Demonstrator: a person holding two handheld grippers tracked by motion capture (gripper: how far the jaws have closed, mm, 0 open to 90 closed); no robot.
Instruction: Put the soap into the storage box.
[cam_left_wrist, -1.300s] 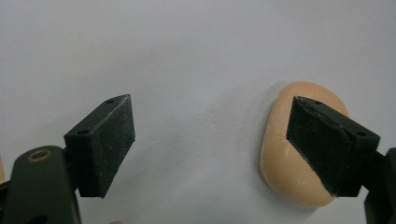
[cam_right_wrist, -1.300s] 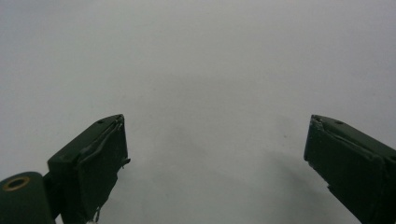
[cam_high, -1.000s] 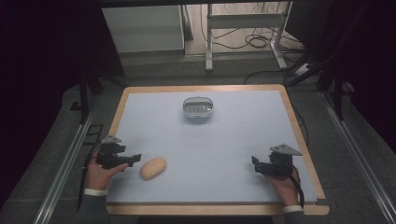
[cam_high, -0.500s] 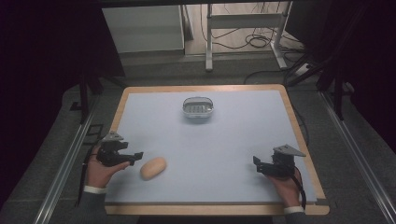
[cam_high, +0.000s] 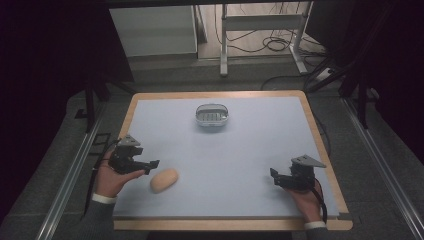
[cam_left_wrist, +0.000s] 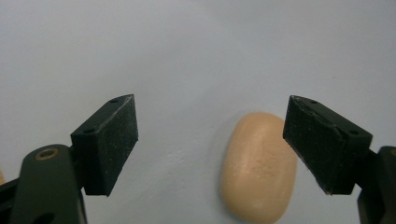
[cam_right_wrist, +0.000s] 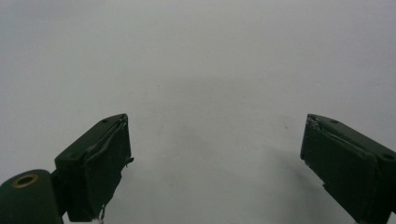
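High view: small grey dish far on bench, tan oval lump near left hand-held gripper | left gripper view: jaws wide apart, empty, lump partly behind one jaw | right hand-held gripper: jaws spread wide, empty, hand low at near edge

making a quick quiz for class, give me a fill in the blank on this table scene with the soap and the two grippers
1. The peach-coloured soap bar lies nearest the ____ gripper.
2. The jaws of the right gripper stand ____, with nothing between them.
3. The soap dish sits toward the ____ edge of the table, away from the person.
4. The soap dish holds ____ soap.

Missing words: left; open; far; no
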